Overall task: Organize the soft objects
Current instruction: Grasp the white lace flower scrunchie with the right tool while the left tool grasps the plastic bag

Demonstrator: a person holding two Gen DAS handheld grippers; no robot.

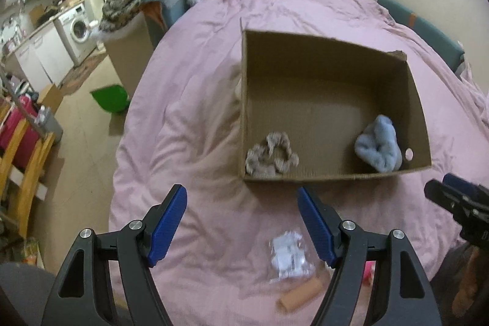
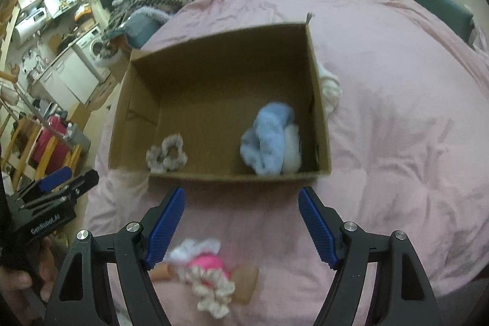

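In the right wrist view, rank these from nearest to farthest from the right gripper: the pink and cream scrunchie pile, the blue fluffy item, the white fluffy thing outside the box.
1. Pink and cream scrunchie pile: on the bedspread, just below the open right gripper.
2. Blue fluffy item: inside the cardboard box, right near corner.
3. White fluffy thing: outside the box's right wall, farthest.

1. Straight ahead of both tools sits the open cardboard box (image 1: 333, 176), top wide open, so dropping in from above is easy. Its near wall is the lip to clear.
2. Inside, the beige scrunchie (image 1: 272, 155) fills the near-left corner and the blue fluffy sock (image 1: 379, 144) the near-right; the back half of the floor is bare.
3. Left of the left gripper (image 1: 241, 223): open pink duvet (image 1: 189, 100).
4. Under the right gripper (image 2: 241, 223): a pink-and-cream soft bundle (image 2: 207, 274), blurry, maybe a cardboard tube beside it.
5. A white soft thing (image 2: 330, 90) hugs the box's outer right wall.
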